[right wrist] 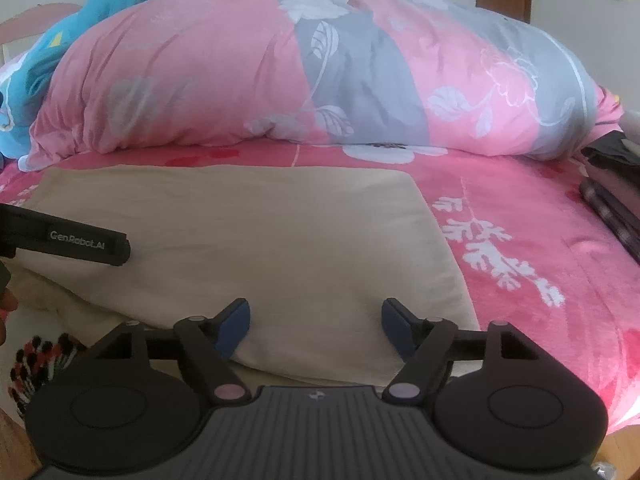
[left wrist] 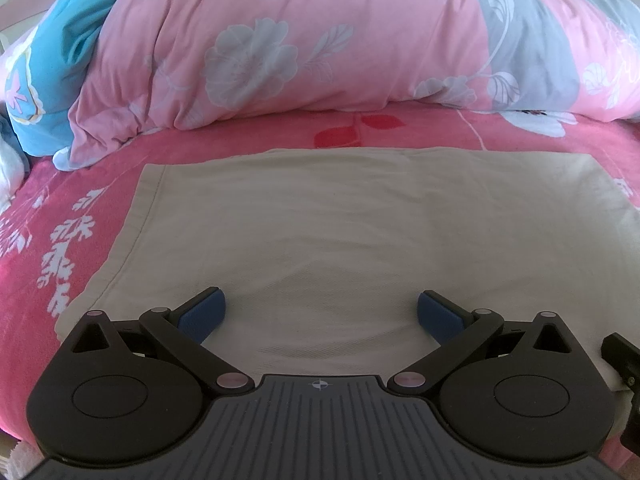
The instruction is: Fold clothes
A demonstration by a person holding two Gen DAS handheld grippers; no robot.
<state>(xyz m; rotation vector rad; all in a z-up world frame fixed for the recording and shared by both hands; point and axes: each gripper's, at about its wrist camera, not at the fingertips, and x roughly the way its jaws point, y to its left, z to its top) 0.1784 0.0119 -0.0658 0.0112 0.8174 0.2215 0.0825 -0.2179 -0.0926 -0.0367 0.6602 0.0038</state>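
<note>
Beige woven cotton garment (left wrist: 340, 232), folded into flat rectangle, lies on pink floral bed sheet (right wrist: 520, 220) ahead of both fingers. Soft, light, limp; likely best pinched at near edge or corners. Left gripper (left wrist: 320, 312) fingers spread, empty. Right gripper (right wrist: 316, 324) fingers spread over near edge, nothing pinched.

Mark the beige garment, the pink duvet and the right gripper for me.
beige garment (left wrist: 340, 220): left wrist view, flat middle.
pink duvet (right wrist: 200, 80): right wrist view, pink bulge.
right gripper (right wrist: 316, 320): right wrist view, between open fingertips.
</note>
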